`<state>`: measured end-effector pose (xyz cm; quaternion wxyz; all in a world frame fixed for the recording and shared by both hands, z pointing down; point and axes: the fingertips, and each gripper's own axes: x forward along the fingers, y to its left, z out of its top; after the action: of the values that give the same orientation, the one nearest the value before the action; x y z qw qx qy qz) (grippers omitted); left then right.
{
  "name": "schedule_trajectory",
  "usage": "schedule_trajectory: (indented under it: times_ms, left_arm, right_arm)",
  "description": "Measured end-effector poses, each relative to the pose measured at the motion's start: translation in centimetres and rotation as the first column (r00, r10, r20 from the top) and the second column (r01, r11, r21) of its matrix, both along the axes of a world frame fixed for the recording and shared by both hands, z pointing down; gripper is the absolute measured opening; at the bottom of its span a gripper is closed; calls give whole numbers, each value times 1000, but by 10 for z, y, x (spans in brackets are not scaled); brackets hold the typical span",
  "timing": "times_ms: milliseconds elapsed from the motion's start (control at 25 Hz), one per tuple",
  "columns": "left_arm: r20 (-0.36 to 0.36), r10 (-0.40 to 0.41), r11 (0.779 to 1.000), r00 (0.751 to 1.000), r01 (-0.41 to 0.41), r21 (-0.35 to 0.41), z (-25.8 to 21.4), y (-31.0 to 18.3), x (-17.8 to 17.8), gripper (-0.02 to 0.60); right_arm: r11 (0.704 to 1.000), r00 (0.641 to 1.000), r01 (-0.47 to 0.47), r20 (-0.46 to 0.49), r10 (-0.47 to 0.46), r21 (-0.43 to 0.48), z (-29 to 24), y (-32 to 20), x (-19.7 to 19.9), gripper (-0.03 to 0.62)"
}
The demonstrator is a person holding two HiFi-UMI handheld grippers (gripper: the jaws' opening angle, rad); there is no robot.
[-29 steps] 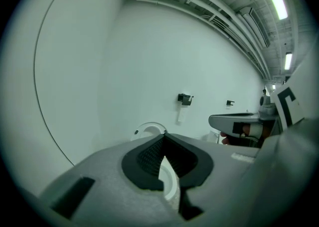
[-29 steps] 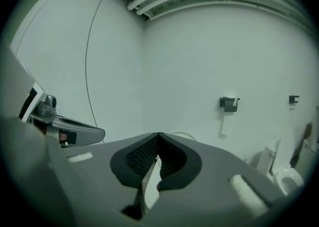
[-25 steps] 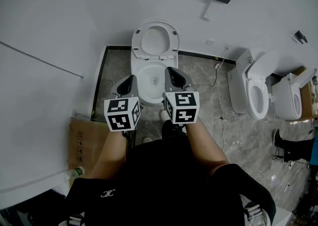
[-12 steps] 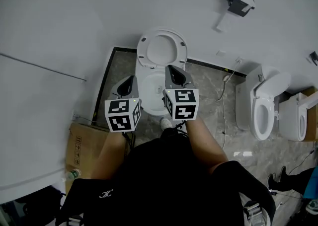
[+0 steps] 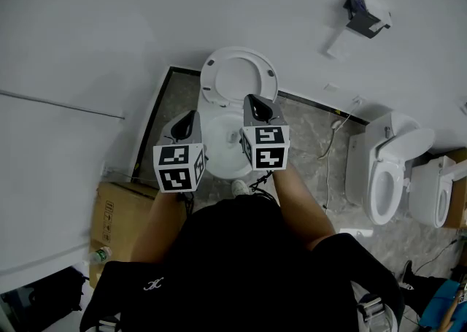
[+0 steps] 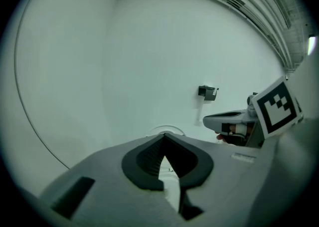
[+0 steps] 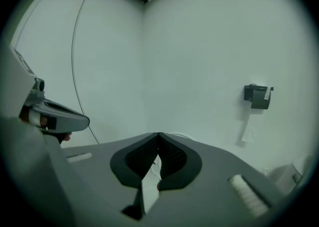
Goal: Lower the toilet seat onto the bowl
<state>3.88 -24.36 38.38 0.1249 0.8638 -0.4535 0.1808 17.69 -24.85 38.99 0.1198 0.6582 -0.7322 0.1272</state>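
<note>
Seat point(image 5: 239, 76) upright behind bowl point(image 5: 219, 141), against wall; lowering not yet begun. Closed and empty: left tongs point(image 5: 191, 116), right tongs point(image 5: 253, 100), both above bowl, short of seat. Remaining: reach seat rim, tip it forward, set it onto bowl.

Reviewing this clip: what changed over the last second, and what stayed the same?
The person moved closer to the toilet. The left gripper and right gripper were carried forward with them and now reach over the bowl, nearer the seat. Nothing was taken hold of or let go. Unchanged: both grippers are shut and empty, and the seat is up.
</note>
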Motion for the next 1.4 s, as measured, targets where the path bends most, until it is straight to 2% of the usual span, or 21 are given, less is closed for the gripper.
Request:
schedule_trajectory:
  times_ms: [440,680,800,920,1240,1320,1400]
  left_arm:
    - [7,-111,992,994,111,-52,23,-34,9,8]
    - [15,-173,982,985,173,-74,36,-39,-2,9]
    - [18,-206,975,978,207,-86,41,-39,-10,8]
    - [22,-237,967,971,238,-95,45,-39,-15,9]
    - [48,-305,946,951,308,-104,49,-43,-36,9]
    - [54,-319,941,946,323,-105,50,-43,-40,9]
    - [57,-332,935,942,337,-108,52,-43,-45,9]
  right_arm:
    - [992,982,100,-153,-110,-77,40,-68,35,11]
    - [979,940,171,-278,-197,-114,57,-113,47,22]
    - [964,898,225,-353,-262,-143,68,-136,49,34]
    - [946,838,270,-440,-323,-181,80,-161,51,44]
    - [915,669,281,-624,-404,-291,120,-226,62,75]
    - [909,642,274,-644,-416,-314,129,-238,64,77]
    - [910,633,260,-655,-414,-324,135,-248,66,78]
